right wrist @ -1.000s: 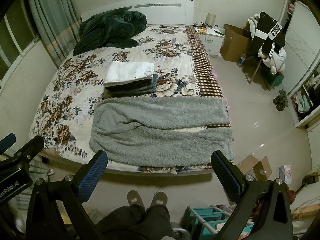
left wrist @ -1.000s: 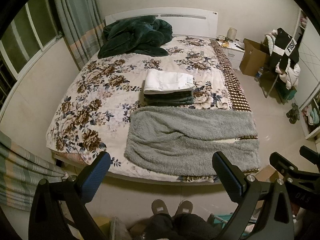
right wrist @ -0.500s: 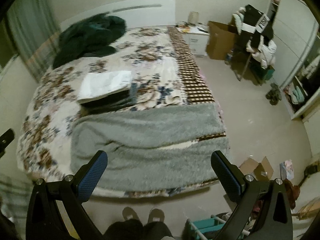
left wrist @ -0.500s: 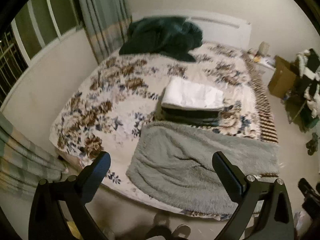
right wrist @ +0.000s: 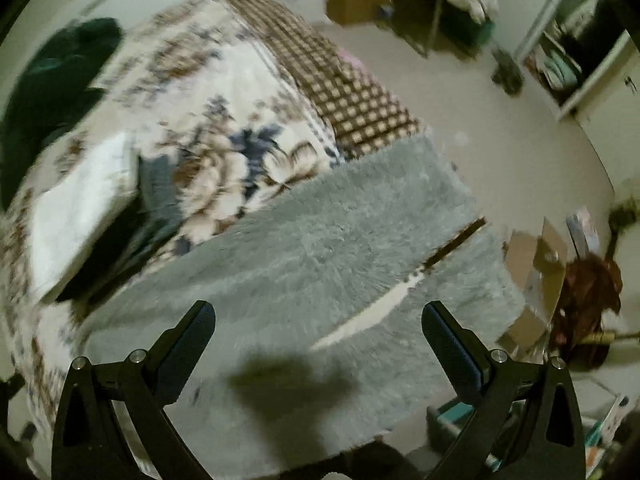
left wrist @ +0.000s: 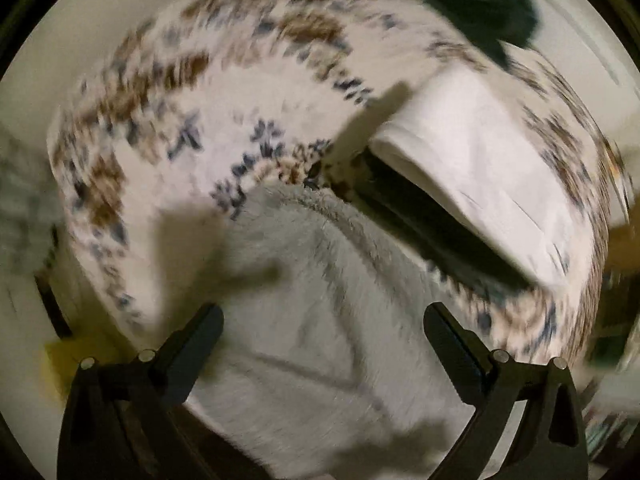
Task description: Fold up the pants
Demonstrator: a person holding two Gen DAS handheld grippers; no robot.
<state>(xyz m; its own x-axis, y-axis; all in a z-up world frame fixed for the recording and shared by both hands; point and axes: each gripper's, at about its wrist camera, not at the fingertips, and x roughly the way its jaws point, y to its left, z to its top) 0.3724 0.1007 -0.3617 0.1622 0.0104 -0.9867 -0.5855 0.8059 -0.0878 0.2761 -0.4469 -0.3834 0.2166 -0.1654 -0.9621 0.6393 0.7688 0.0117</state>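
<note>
Grey fluffy pants (left wrist: pixel 320 312) lie spread flat across the near end of the bed; they also show in the right wrist view (right wrist: pixel 328 264). My left gripper (left wrist: pixel 320 344) is open and empty, low over the pants' left end. My right gripper (right wrist: pixel 318 340) is open and empty, above the pants' right half, where a pale gap (right wrist: pixel 372 312) runs between the two legs. Both views are blurred by motion.
A stack of folded clothes with a white piece on top (left wrist: pixel 480 168) lies on the floral bedspread (left wrist: pixel 192 120) just beyond the pants; the stack also shows in the right wrist view (right wrist: pixel 76 208). A dark green blanket (right wrist: pixel 48 96) lies at the head. Cardboard boxes (right wrist: pixel 536 272) stand on the floor to the right.
Both grippers have dropped down and forward toward the bed, from a high view of the room to close over the grey pants. The left swung to the pants' left end, the right toward the right.
</note>
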